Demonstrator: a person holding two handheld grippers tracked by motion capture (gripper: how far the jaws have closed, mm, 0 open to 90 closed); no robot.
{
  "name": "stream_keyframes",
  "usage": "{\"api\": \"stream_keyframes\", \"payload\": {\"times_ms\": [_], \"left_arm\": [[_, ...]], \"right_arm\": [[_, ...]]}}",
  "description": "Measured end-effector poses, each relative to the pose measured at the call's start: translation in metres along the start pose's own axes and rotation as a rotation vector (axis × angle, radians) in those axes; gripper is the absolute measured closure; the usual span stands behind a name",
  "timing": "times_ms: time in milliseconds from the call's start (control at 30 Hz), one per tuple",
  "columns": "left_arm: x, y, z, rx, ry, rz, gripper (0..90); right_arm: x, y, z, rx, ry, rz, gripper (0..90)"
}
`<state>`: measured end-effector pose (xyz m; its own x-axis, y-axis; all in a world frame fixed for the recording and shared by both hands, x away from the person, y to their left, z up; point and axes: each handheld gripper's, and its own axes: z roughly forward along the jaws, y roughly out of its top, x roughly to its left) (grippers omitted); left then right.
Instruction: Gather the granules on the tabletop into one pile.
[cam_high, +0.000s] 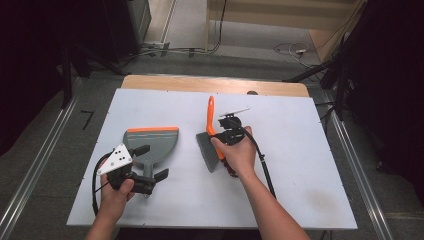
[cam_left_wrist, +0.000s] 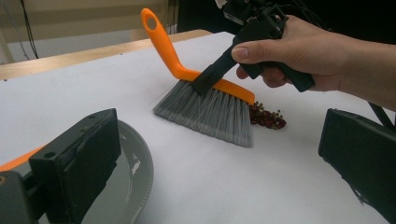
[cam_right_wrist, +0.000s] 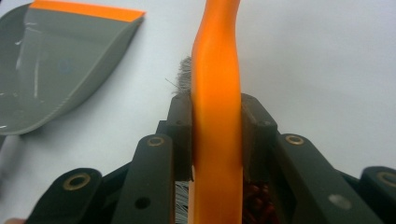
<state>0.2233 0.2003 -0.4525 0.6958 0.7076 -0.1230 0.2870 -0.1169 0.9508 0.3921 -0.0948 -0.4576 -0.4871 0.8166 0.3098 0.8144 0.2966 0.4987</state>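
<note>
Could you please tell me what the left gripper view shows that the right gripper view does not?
Left gripper view alone: the brush's grey bristles spread on the table, the reddish debris pile beside them, and the person's right hand. Right gripper view alone: the dustpan's orange lip and the right tongs clamping the handle up close. Both: the orange brush handle and the grey dustpan.

Your white tabletop (cam_high: 300, 150) sits on a wooden board whose bare edge (cam_high: 215, 84) shows well beyond the jaws. Grey carpeted floor (cam_high: 55, 150) flanks it, with metal rails (cam_high: 35, 172) running down either side. Past the far edge, loose cables (cam_high: 290, 48) trail across the floor beside pale wooden furniture (cam_high: 280, 15). Dark equipment stands in shadow at both corners.
</note>
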Motion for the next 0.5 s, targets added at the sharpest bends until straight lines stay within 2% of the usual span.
{"api": "stream_keyframes", "payload": {"times_ms": [233,500], "left_arm": [[-0.001,0.000,0.000,0.000,0.001,0.001,0.0],[-0.002,0.000,0.002,0.004,-0.004,0.003,0.0]], "right_arm": [[-0.022,-0.007,-0.012,-0.009,-0.033,0.055,67.8],[-0.041,-0.017,-0.024,-0.025,-0.044,0.101,67.7]]}}
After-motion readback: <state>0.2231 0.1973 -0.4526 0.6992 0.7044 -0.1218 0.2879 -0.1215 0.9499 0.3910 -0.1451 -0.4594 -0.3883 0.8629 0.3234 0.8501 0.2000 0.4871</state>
